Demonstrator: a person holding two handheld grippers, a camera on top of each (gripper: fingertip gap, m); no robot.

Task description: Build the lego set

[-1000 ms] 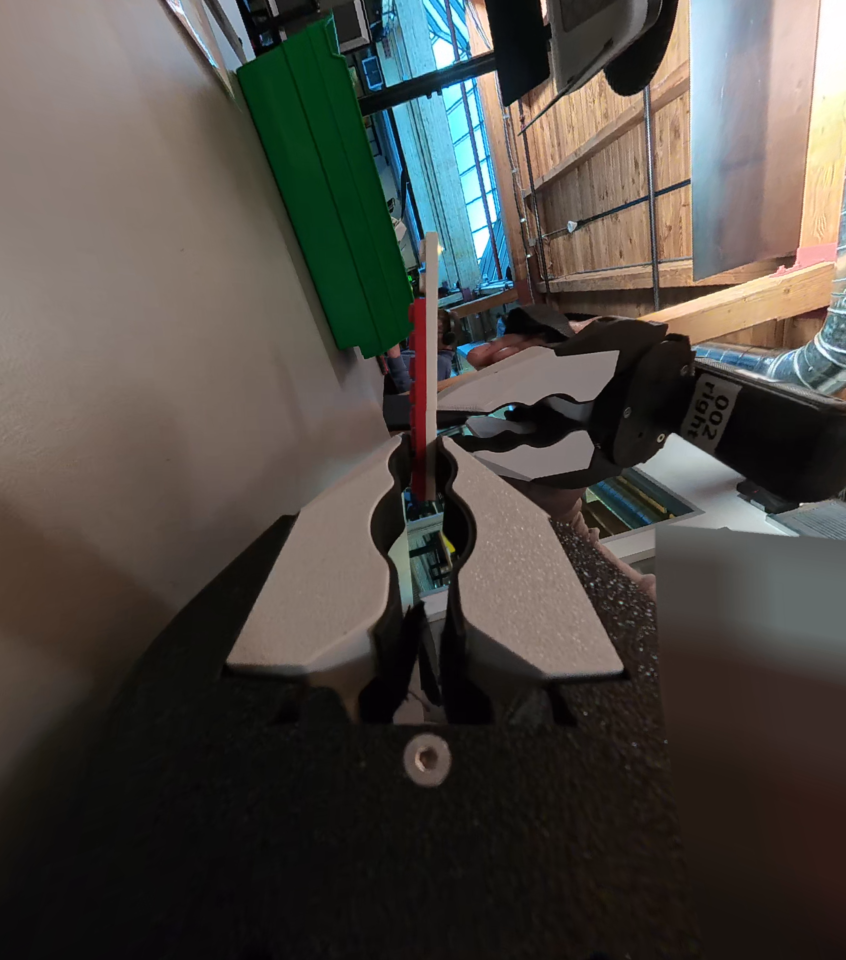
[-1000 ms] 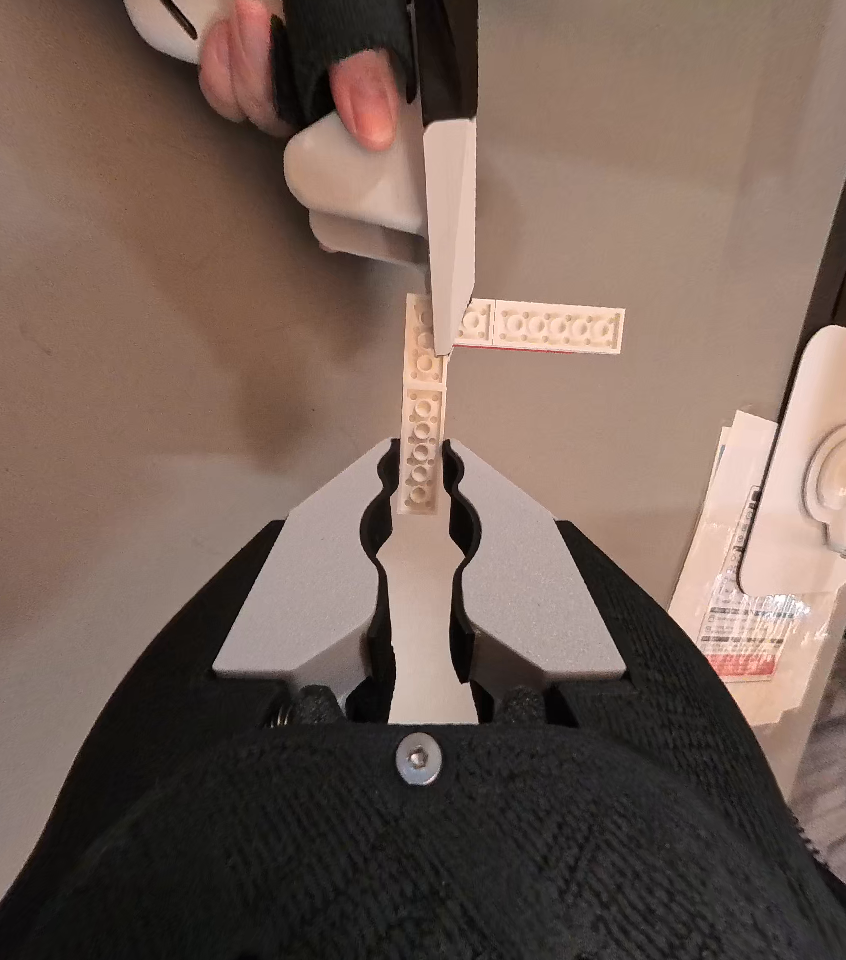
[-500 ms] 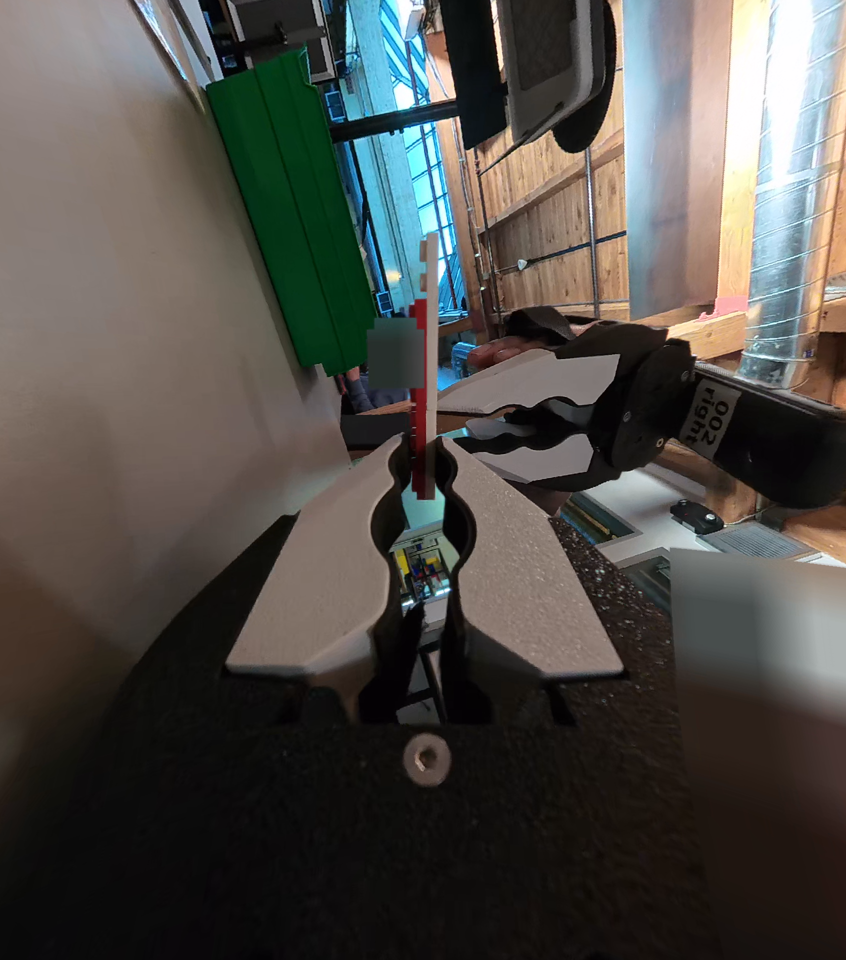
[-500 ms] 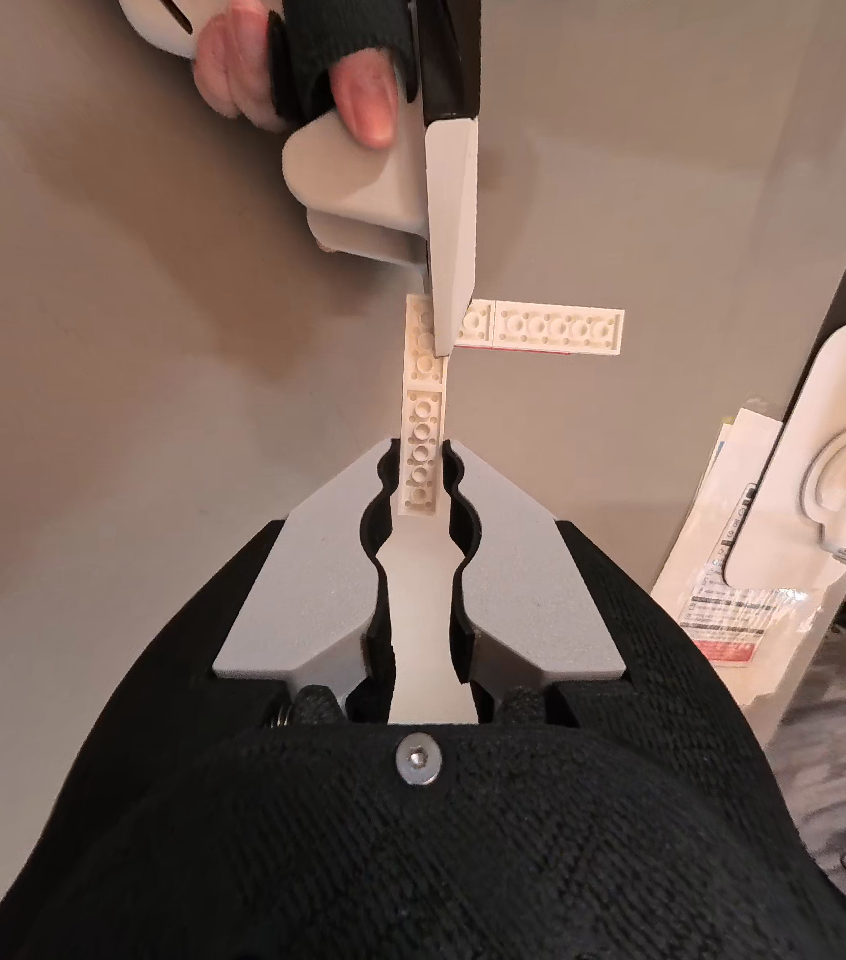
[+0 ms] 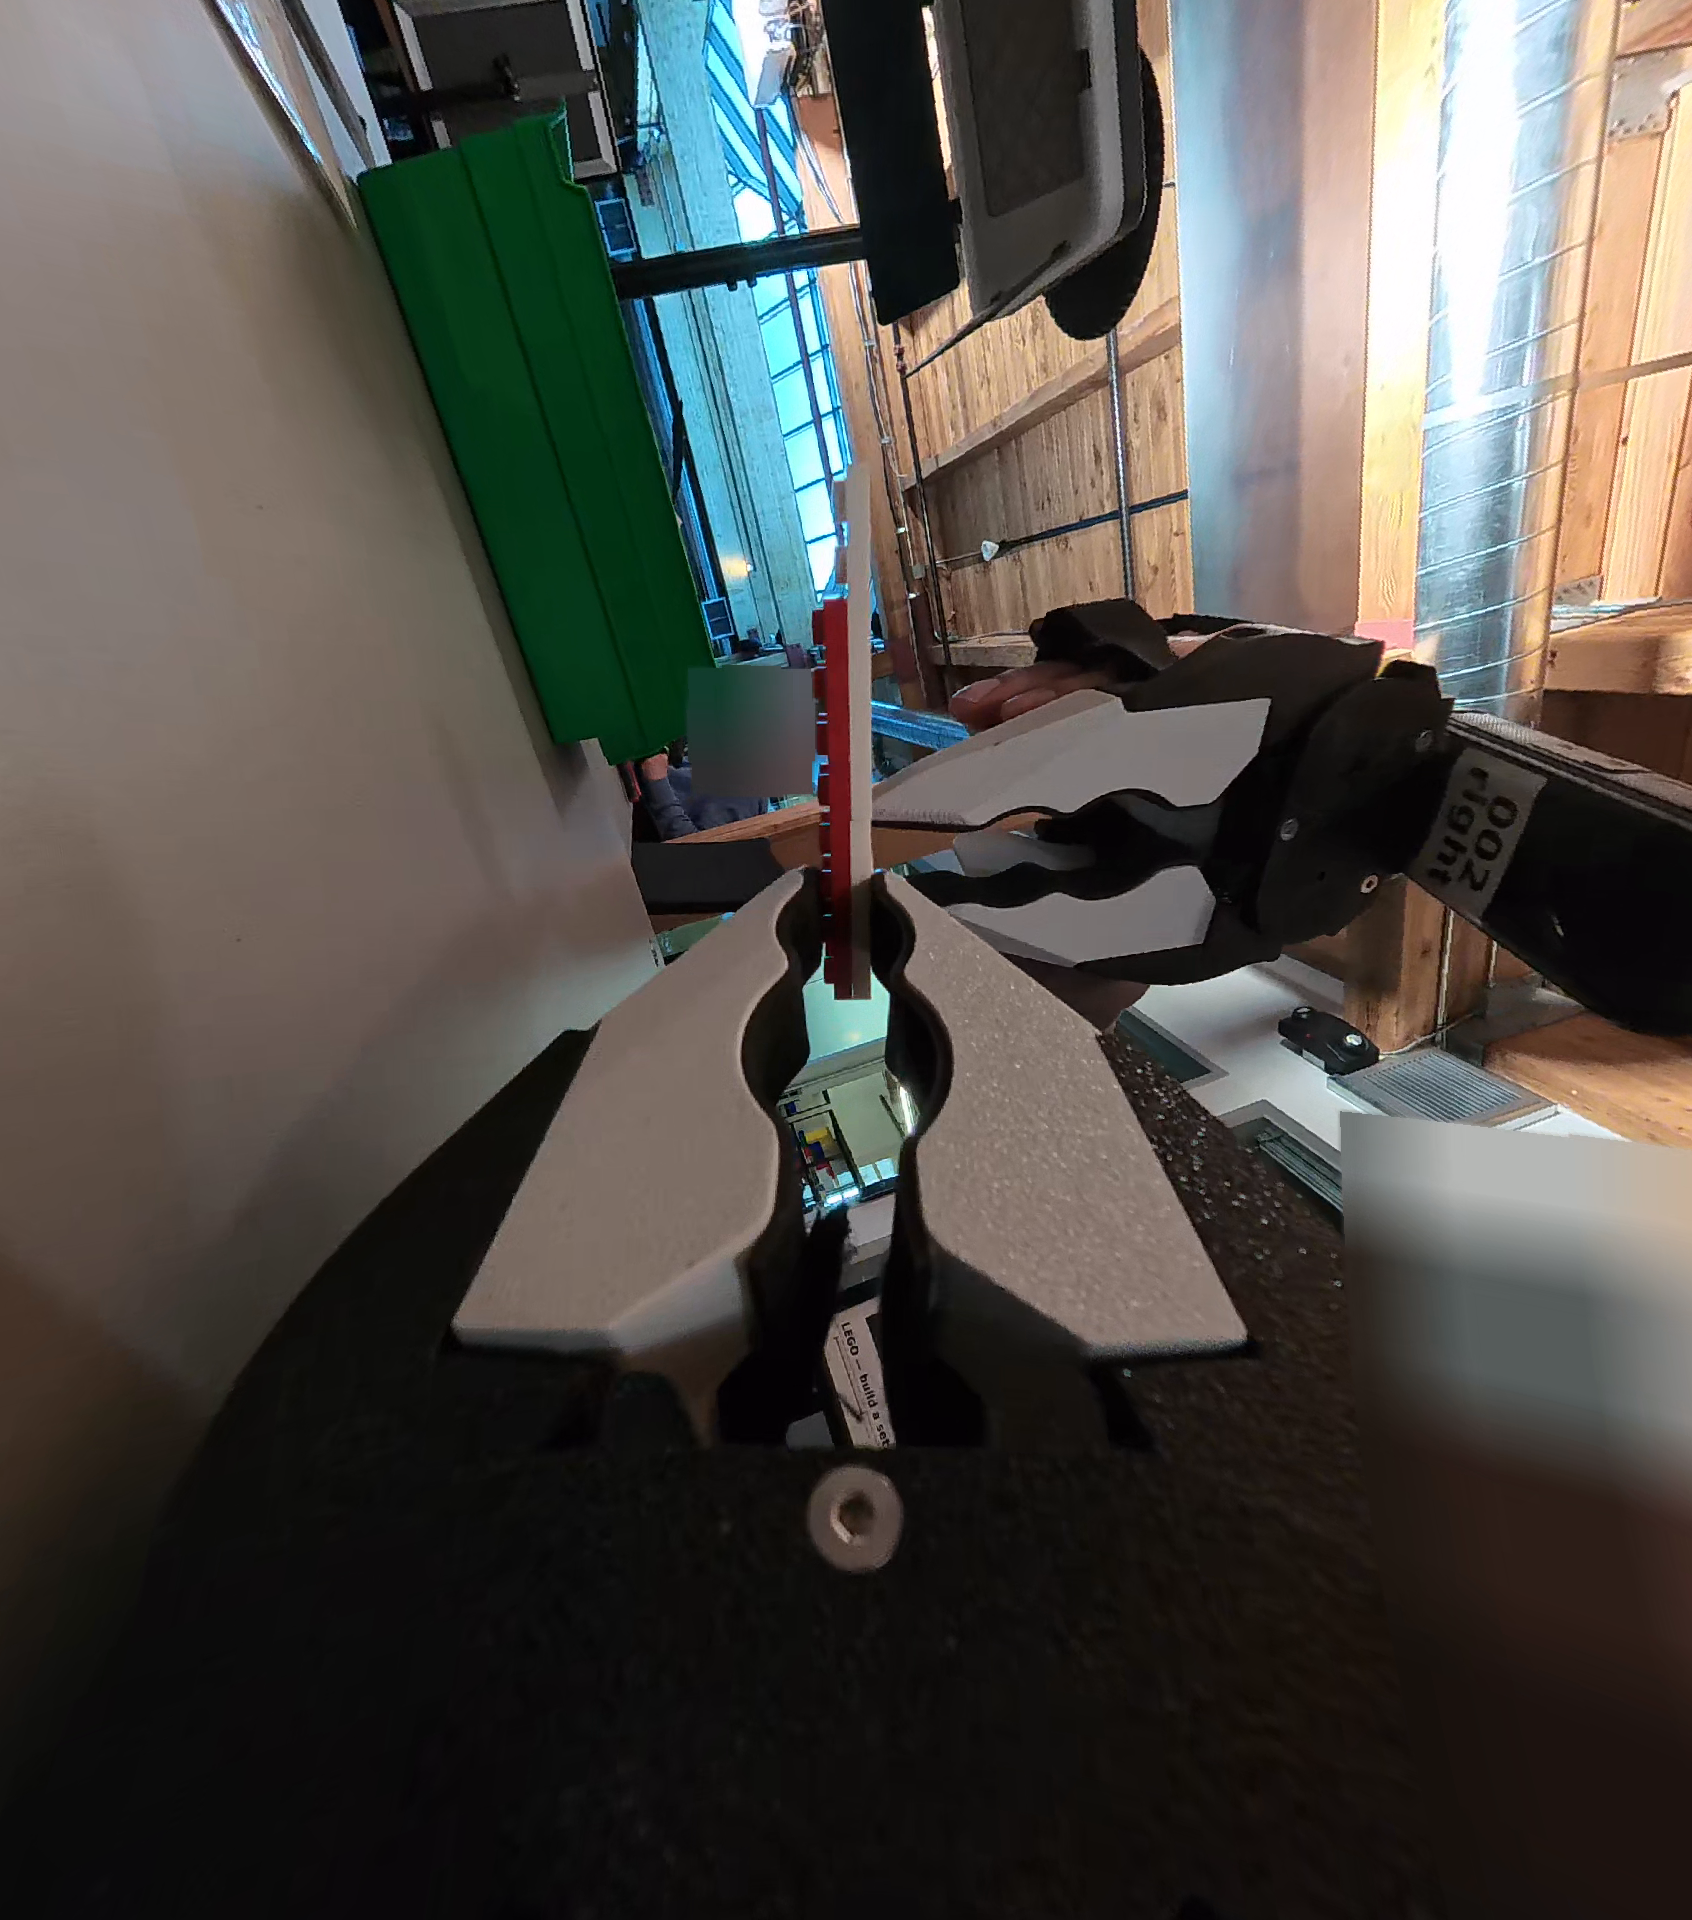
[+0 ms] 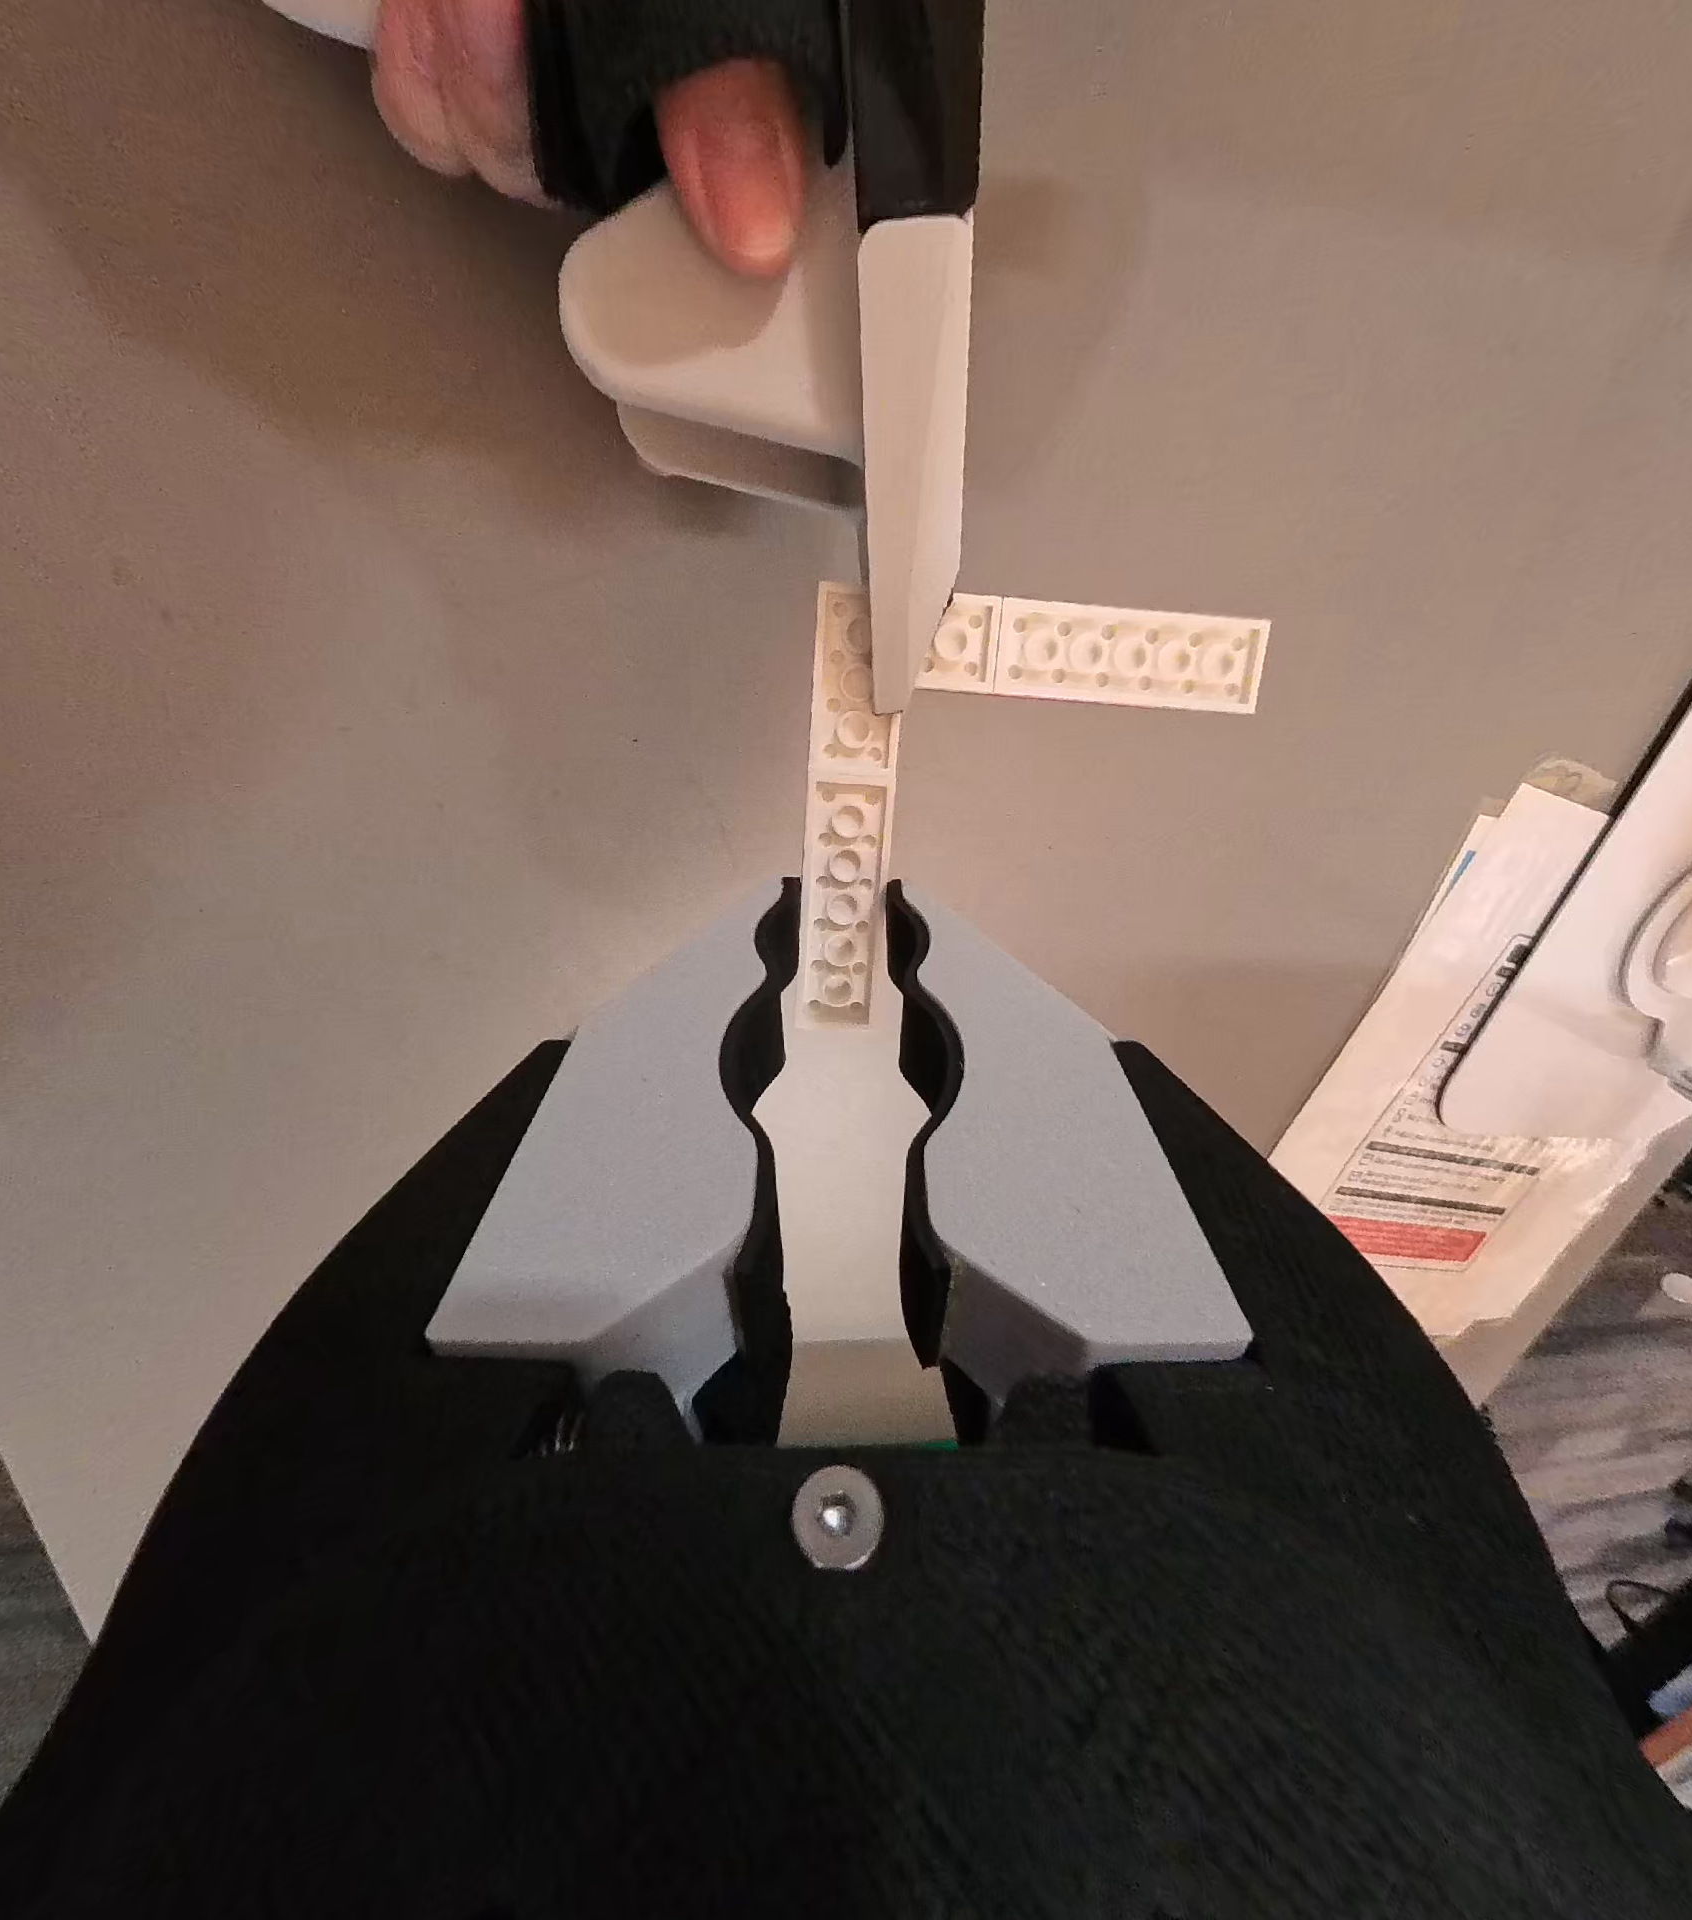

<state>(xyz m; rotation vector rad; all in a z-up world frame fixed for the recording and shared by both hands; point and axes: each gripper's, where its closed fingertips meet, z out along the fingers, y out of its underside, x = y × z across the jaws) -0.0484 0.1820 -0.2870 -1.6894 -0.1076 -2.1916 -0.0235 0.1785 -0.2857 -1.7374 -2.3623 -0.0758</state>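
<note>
L-shaped white-and-red lego plate assembly held mid-air: left gripper nips its corner, right gripper clamps one leg's end. Light, stiff, thin; joints prob. pop, so grip nr seams.

L-shaped white lego assembly, red layer behind, held mid-air.

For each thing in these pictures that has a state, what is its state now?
left gripper: shut on the lego assembly, at its corner.
right gripper: shut on the lego assembly, at the end of one arm.
lego assembly: L-shaped, white plates with red beneath, held in the air by both grippers.
</note>
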